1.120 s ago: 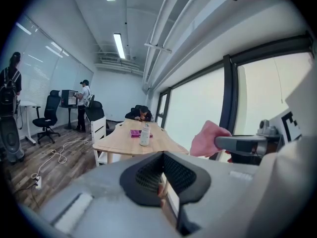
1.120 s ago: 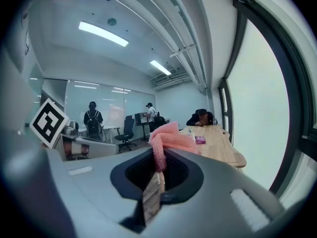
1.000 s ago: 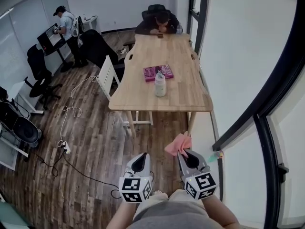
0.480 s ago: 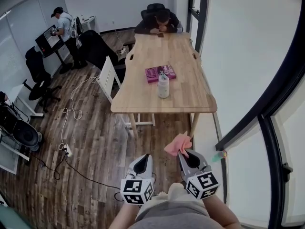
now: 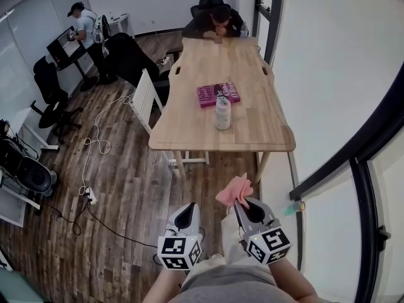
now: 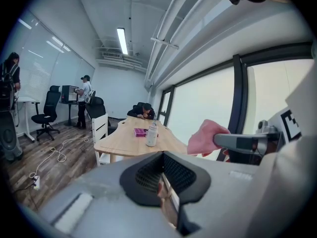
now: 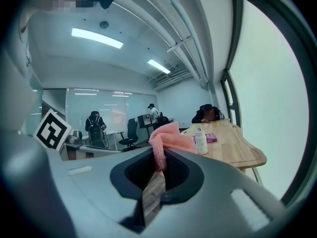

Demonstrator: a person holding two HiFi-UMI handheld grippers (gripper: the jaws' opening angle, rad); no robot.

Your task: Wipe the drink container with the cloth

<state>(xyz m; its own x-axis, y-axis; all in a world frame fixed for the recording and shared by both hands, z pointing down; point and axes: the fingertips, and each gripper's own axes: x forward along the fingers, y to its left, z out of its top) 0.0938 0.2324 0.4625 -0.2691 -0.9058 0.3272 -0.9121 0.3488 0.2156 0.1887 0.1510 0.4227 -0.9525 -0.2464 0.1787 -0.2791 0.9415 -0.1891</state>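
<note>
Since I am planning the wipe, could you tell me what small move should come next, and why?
Probably step forward toward the light wooden table: the white plastic drink bottle stands on it beside a pink book, well beyond both grippers, while the right gripper pinches the pink cloth and the left gripper is shut and empty.

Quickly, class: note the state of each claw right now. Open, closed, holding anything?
Left claw: closed, holding nothing.
Right claw: closed on the crumpled pink knitted cloth.
</note>
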